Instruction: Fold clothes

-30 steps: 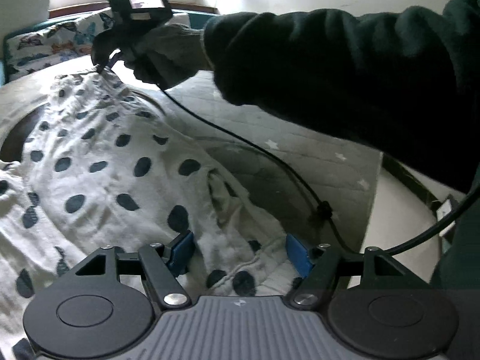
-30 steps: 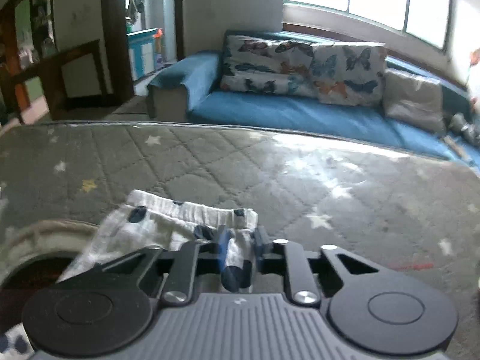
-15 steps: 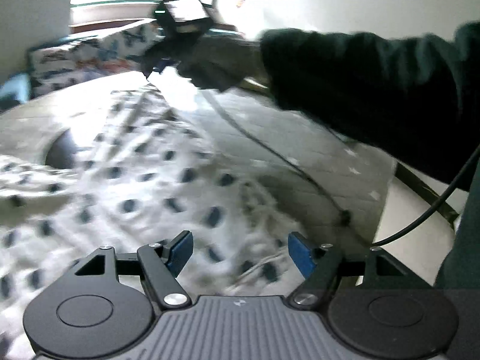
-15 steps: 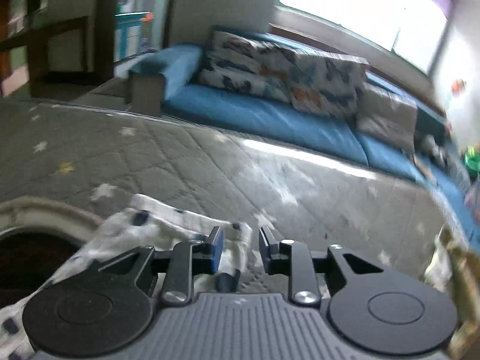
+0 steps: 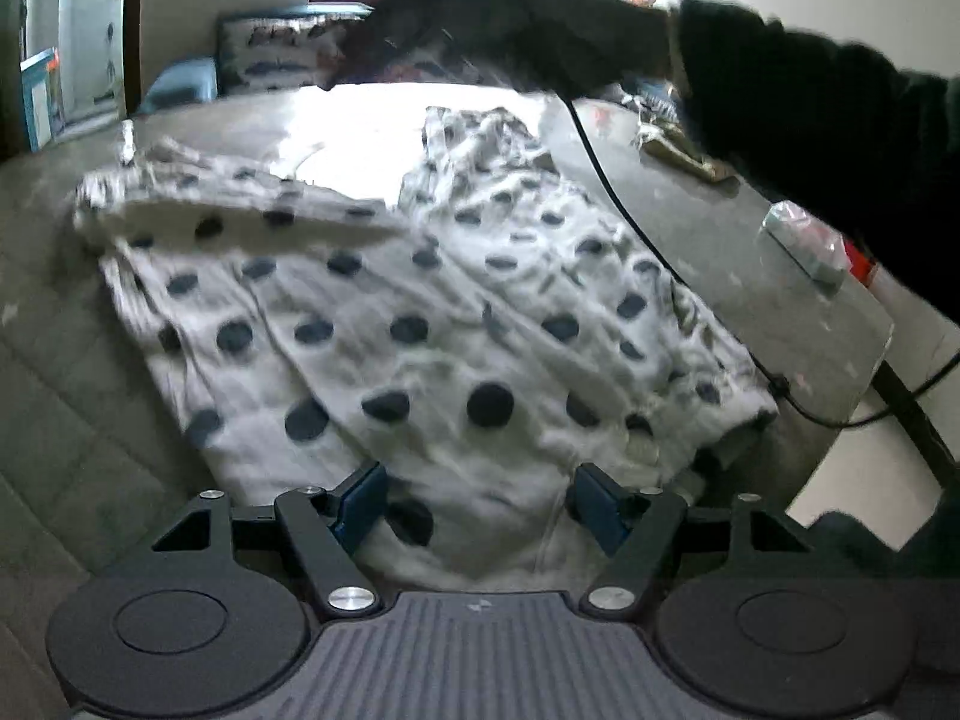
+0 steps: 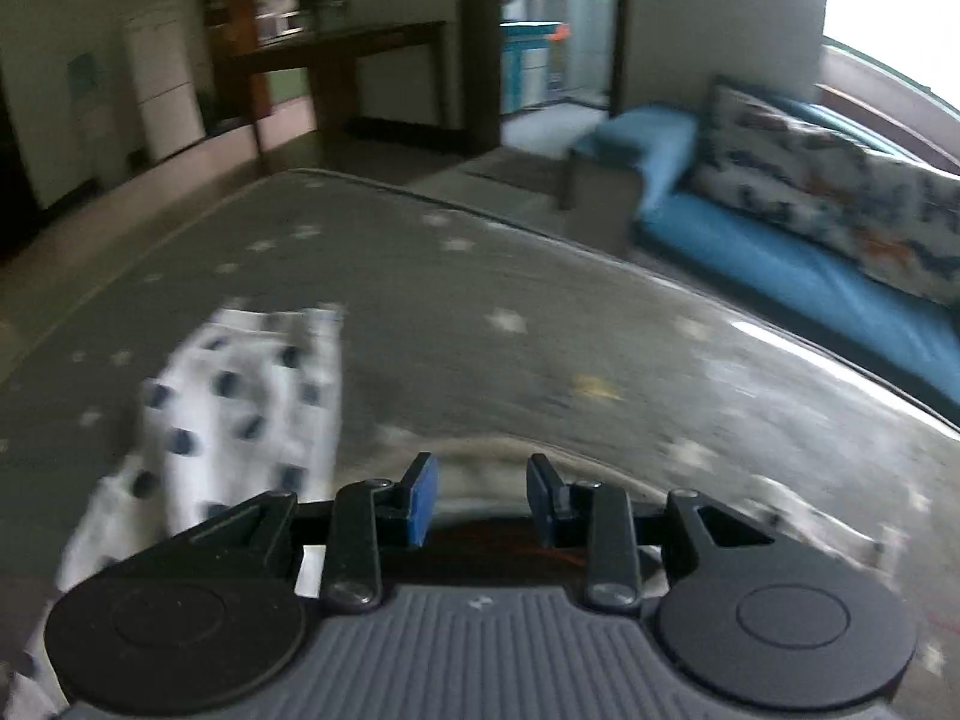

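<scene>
The spotted garment point(image 5: 420, 312), soft crinkled white cloth with dark dots, now lies spread on the grey quilted worktop point(image 5: 72, 360) under the wide-open, empty left gripper point(image 5: 474, 504), while the right gripper point(image 6: 480, 501), clamped on its edge a second ago, has let go and stands parted and empty beside it, so a fresh grasp likely comes next.

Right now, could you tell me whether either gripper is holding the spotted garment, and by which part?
Nothing is held. The left gripper hangs open over the spotted garment; the right gripper is open beside it, jaws empty.
</scene>
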A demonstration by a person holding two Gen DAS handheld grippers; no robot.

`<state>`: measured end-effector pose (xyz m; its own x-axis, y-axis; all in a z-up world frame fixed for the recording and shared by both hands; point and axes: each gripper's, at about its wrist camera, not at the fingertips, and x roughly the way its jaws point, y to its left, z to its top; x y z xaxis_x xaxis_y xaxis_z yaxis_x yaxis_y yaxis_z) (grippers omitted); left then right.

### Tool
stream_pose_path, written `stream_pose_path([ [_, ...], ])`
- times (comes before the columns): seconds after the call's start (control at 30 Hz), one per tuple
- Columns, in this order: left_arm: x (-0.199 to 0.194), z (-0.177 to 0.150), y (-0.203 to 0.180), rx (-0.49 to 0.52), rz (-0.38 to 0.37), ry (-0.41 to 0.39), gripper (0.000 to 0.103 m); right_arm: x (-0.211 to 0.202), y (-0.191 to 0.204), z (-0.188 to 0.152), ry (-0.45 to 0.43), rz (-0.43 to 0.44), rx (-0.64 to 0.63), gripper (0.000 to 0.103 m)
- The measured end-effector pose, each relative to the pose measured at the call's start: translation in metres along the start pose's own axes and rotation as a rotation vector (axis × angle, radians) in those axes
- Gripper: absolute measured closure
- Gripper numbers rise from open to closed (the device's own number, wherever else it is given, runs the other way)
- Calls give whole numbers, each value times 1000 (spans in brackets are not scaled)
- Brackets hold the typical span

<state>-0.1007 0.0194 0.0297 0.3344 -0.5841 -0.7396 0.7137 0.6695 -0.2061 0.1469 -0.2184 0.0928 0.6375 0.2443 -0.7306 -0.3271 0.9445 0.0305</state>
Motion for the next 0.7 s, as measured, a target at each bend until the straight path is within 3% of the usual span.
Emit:
stream_pose_path([
  [0.23,-10,-3,4,8,-15,-15,32,38,48,24,-6,45,-24,70],
  [0.37,-12,6,5,31,-40,-74,32,63,59,31,-9,49,2,70],
  [0.5,2,6,10,21,-63,-31,32,87,64,34,-10,50,19,70],
  [0.7,4,2,14,14,-89,-33,32,114,68,34,-12,41,6,70],
])
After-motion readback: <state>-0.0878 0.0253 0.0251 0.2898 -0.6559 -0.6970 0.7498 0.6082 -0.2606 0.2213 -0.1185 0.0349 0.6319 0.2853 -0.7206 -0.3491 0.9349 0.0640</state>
